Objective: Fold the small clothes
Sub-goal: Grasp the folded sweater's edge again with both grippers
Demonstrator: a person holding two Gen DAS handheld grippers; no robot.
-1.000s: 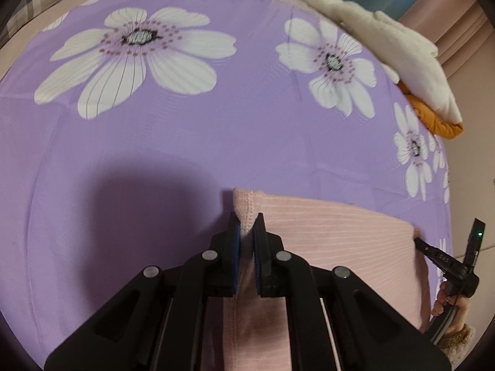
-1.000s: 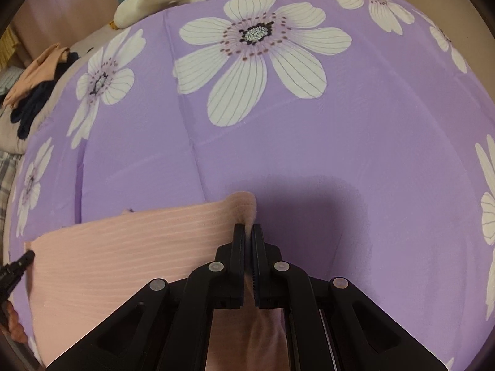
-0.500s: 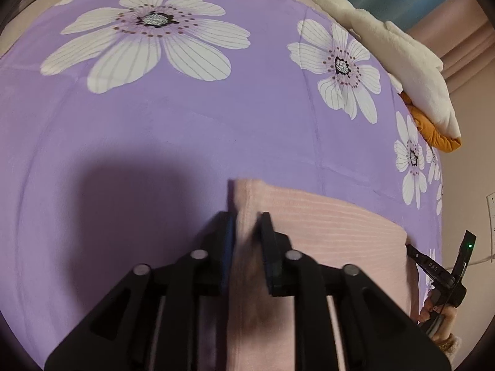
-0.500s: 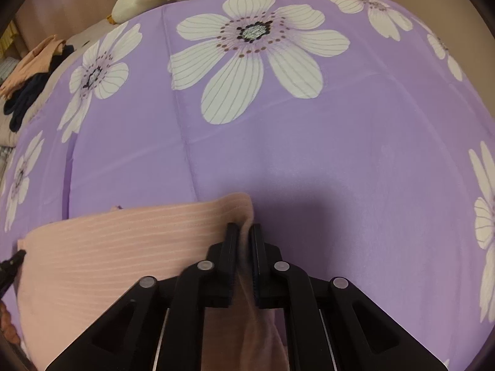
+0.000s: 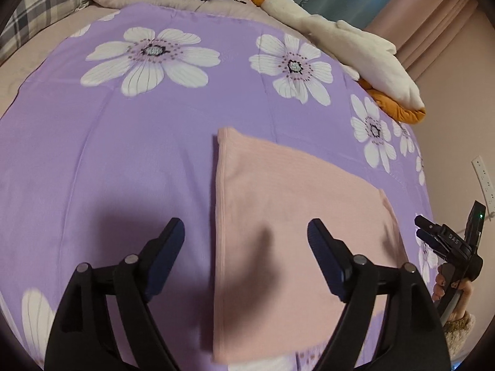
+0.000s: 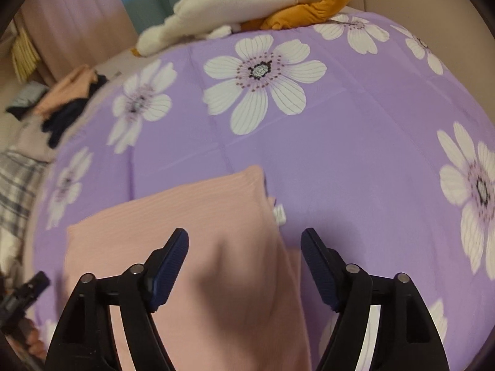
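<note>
Across the bed, a purple bedspread [image 5: 123,154] printed with big white flowers takes up nearly everything, smooth apart from a few pressed creases. At its far edge a cream and mustard plush toy [image 5: 355,46] sprawls against the curtains, and a heap of dark and peach clothes [image 6: 68,99] waits off to one side.

Near the middle lies the pink ribbed garment [image 5: 278,216], flat on the bedspread in a tidy folded rectangle, with one straight edge toward the left claw. A little white label [image 6: 280,215] pokes out at the edge on the right claw's side.

Both tools hover just above it. The left claw [image 5: 246,247] has its jaws spread wide and holds nothing; the right claw [image 6: 244,253] is likewise wide apart and empty.

That knit looks light, soft and floppy, likely to sag and slide out of shape if lifted by one point. I would pinch it at two corners of the same edge, through all layers, for any further fold.
</note>
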